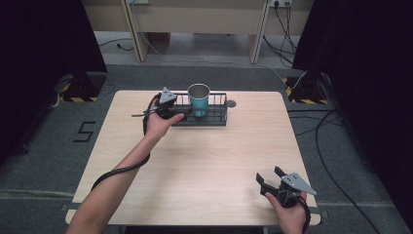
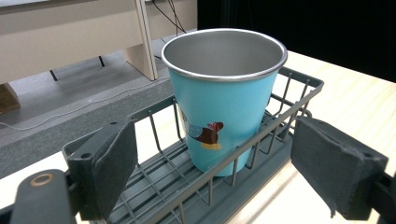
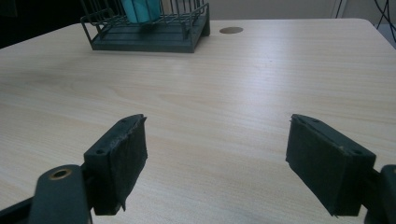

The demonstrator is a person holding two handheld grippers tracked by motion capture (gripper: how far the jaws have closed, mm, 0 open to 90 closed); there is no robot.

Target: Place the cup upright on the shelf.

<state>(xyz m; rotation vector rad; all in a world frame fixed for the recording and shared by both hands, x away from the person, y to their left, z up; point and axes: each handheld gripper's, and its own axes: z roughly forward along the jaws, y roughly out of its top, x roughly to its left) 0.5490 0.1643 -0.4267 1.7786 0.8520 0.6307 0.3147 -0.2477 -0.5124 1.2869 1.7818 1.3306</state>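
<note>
A teal metal cup (image 1: 199, 99) with a small cartoon print stands upright in a dark wire rack (image 1: 214, 117) at the table's far middle. My left gripper (image 1: 179, 113) is at the rack's left end, open. In the left gripper view its jaws straddle the rack's rim, with the cup (image 2: 223, 100) just beyond the left gripper (image 2: 217, 175) and untouched. My right gripper (image 1: 268, 178) rests near the table's front right corner, open and holding nothing. In the right gripper view, bare tabletop lies between the jaws of the right gripper (image 3: 219, 161), and the rack (image 3: 149, 35) with the cup (image 3: 140, 9) stands far off.
A round grommet (image 1: 231, 103) sits in the table (image 1: 204, 165) just right of the rack. Cables lie on the floor beyond the table. Dark curtains hang at both sides, and a pale desk stands behind.
</note>
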